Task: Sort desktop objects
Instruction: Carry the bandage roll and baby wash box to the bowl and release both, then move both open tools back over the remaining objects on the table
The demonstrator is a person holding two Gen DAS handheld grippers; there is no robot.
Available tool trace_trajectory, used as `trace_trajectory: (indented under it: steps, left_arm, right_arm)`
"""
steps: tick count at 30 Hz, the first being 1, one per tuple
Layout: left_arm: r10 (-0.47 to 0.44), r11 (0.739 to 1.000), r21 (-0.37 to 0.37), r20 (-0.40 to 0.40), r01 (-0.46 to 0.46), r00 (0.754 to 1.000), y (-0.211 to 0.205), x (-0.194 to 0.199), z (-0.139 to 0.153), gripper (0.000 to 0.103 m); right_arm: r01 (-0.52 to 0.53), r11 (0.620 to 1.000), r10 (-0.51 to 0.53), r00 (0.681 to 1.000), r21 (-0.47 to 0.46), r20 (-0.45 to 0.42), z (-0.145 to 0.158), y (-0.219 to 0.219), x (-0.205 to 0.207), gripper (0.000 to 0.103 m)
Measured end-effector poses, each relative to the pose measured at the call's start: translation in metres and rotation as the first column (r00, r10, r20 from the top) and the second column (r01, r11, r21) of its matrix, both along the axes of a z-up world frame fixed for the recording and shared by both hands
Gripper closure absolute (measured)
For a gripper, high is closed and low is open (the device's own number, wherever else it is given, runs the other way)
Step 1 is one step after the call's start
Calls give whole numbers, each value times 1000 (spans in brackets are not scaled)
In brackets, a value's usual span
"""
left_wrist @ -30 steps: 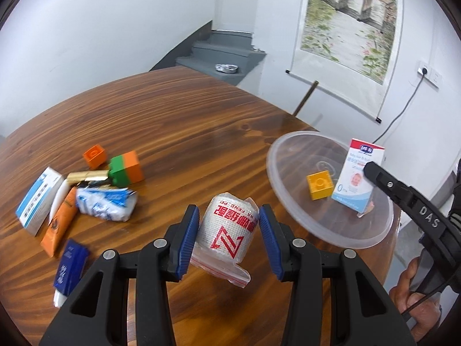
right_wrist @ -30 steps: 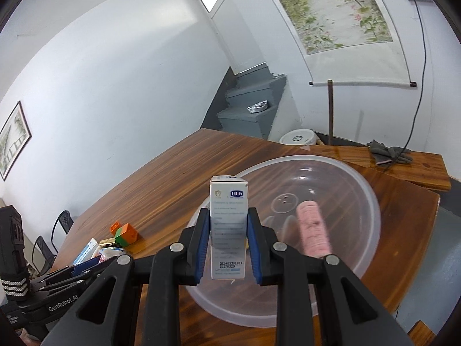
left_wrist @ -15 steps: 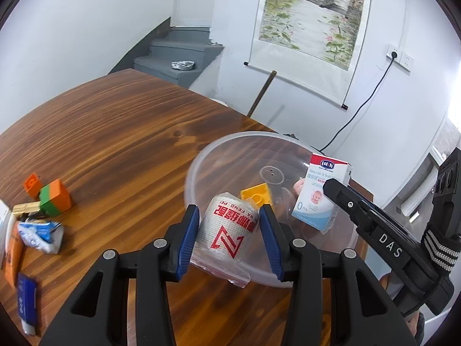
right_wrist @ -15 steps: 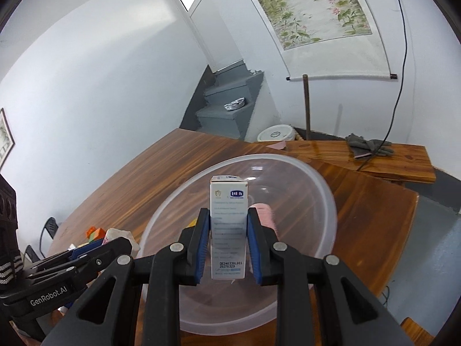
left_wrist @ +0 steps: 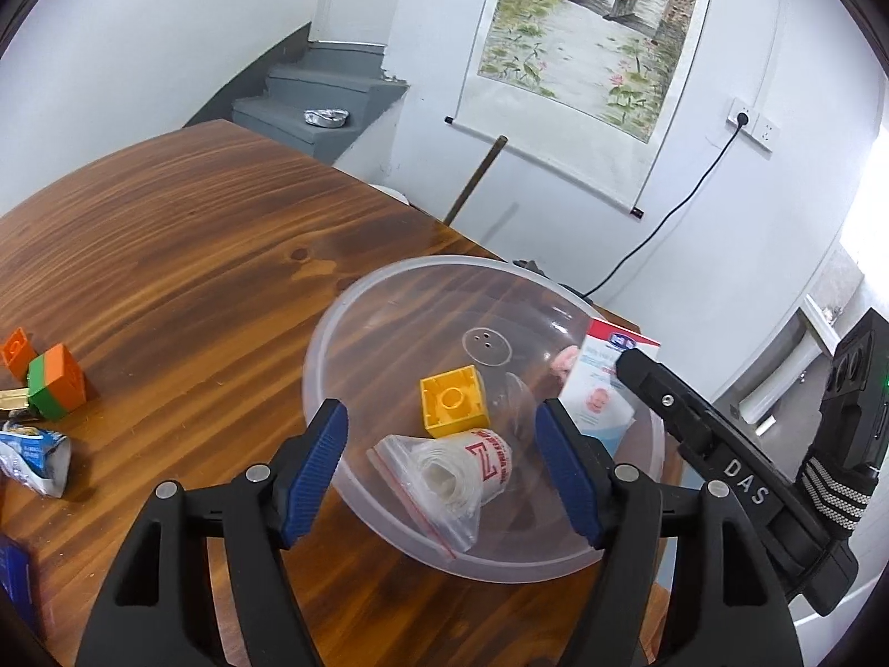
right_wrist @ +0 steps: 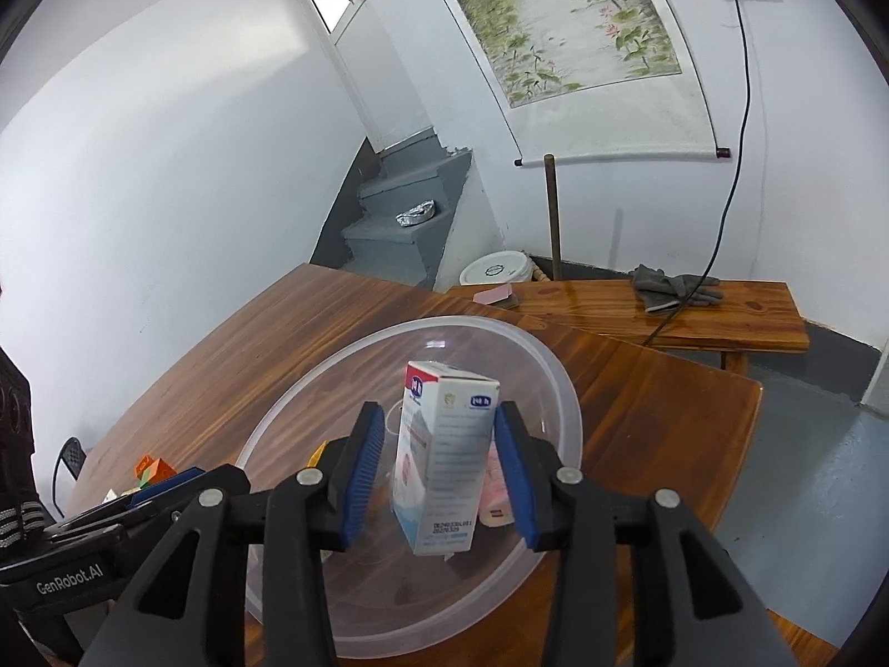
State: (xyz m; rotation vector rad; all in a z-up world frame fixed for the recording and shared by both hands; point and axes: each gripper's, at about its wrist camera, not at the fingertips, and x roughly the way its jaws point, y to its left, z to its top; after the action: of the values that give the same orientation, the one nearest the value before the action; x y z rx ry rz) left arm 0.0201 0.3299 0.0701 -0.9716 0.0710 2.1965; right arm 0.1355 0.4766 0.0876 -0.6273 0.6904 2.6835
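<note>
A clear plastic bowl (left_wrist: 389, 300) stands on the wooden table near its right edge. My left gripper (left_wrist: 441, 472) is open above the bowl's near rim. A bandage roll in a plastic bag (left_wrist: 461, 472) lies loose in the bowl below it, beside a yellow brick (left_wrist: 454, 408). My right gripper (right_wrist: 439, 475) is open over the bowl (right_wrist: 333, 389). A white baby-product box (right_wrist: 441, 456) stands tilted between its jaws, free of both pads. It also shows in the left wrist view (left_wrist: 603, 383). A pink item (right_wrist: 496, 486) lies behind the box.
Left on the table lie an orange brick (left_wrist: 15, 350), a green-and-orange block (left_wrist: 55, 386), a crumpled blue-white packet (left_wrist: 30, 458) and a blue tube (left_wrist: 14, 578). A wooden bench (right_wrist: 639, 311) with grey gloves (right_wrist: 672, 292) stands past the table's far edge.
Both grippers have moved over the bowl and opened. The bandage roll has dropped from the left gripper into the bowl. The box has been let go by the right gripper and tilts.
</note>
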Motion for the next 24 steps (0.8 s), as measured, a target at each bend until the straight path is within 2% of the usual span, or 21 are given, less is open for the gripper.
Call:
trace_trajectory:
  steps: [4,10,12,24]
  left_arm:
    - [27,1000,-6,-20,-27,999,-10,1,1,30]
    - [91,995,-43,-70,-94,993,-30,2,5,30]
    - [112,992,-44,-79,-116,991,-39,3,6,30]
    - [231,969,-63,-99,-238,968,-105,1,6,29]
  right_arm:
    - [-4,1000,4,1000,15,-7,3,-5,-1,56]
    - [0,996,4,999,94,-35,15,-27,1,44]
    - [-7,993,13,999,121,-46,20,-36,1,43]
    - [-167,973,175,984,160,-39,22,-94,-23,42]
